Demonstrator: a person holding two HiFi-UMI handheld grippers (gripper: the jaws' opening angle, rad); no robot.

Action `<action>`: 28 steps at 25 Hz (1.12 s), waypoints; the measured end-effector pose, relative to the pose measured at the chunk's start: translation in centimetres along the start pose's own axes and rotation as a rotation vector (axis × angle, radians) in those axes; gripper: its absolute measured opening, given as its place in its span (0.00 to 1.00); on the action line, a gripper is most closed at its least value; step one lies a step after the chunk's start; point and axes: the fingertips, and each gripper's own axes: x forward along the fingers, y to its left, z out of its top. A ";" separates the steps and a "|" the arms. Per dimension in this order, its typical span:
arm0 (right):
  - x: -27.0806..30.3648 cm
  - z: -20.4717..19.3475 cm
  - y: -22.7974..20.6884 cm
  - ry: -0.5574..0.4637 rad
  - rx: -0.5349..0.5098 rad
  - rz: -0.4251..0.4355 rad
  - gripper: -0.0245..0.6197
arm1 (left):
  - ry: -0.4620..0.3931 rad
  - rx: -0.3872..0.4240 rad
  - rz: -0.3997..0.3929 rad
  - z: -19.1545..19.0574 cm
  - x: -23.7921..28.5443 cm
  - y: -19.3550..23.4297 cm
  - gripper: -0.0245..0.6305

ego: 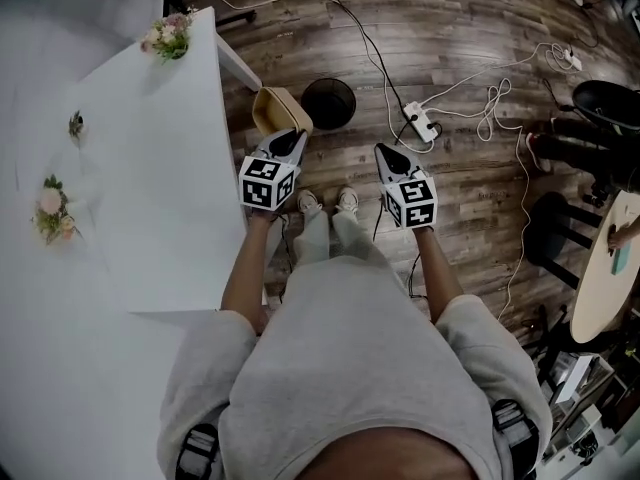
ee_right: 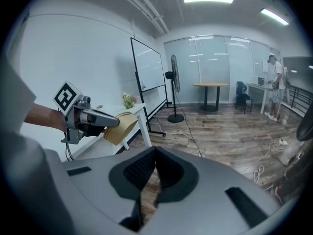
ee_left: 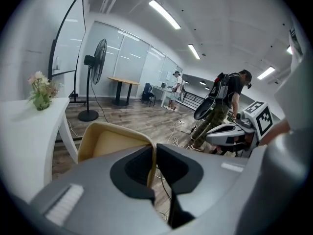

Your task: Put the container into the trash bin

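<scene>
Grey sweatshirt (ego: 350, 368) of the person fills the bottom of the head view, soft knit, with both forearms reaching forward.

Left gripper (ego: 294, 140): jaws nearly closed, pinching one thin side wall of the container (ego: 279, 110); the wall sits between the pads in the left gripper view. Right gripper (ego: 386, 152): jaws together, nothing between them, held over bare floor well apart from the container.

Container: held in the air off the table corner (ego: 215, 38), just beside the trash bin (ego: 329, 102) on its left in the head view, not inside it. The mouth is tilted up and back toward the left gripper, so the inside shows. Its long axis runs sideways from the jaws toward the table. It is gripped at its right end and the rest hangs free.

Look: tan/kraft colour, matte and paper-like, a rounded-rectangle tub with a thin rolled rim. The inside is paler cream and looks empty.

Trash bin: round, black, open top, dark inside, standing on the wood-plank floor (ego: 470, 28). The table is white, smooth and flat. White cables and a power strip (ego: 420, 121) lie on the floor right of the bin.
</scene>
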 end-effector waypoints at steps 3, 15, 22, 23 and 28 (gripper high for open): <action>1.2 -0.5 -0.2 0.009 0.009 0.008 0.06 | 0.014 -0.008 -0.004 -0.8 1.2 0.7 0.09; 5.7 -7.3 -1.2 0.087 0.066 0.004 0.06 | 0.057 -0.091 -0.020 -7.1 5.8 3.0 0.09; 7.5 -11.1 -0.8 0.106 0.089 0.025 0.06 | 0.092 -0.097 -0.034 -10.9 8.0 2.8 0.09; 7.8 -11.6 -0.7 0.105 0.093 0.027 0.06 | 0.093 -0.100 -0.036 -11.4 8.4 2.8 0.09; 9.7 -13.9 -0.8 0.106 0.097 0.037 0.06 | 0.105 -0.113 -0.047 -14.4 10.6 3.2 0.09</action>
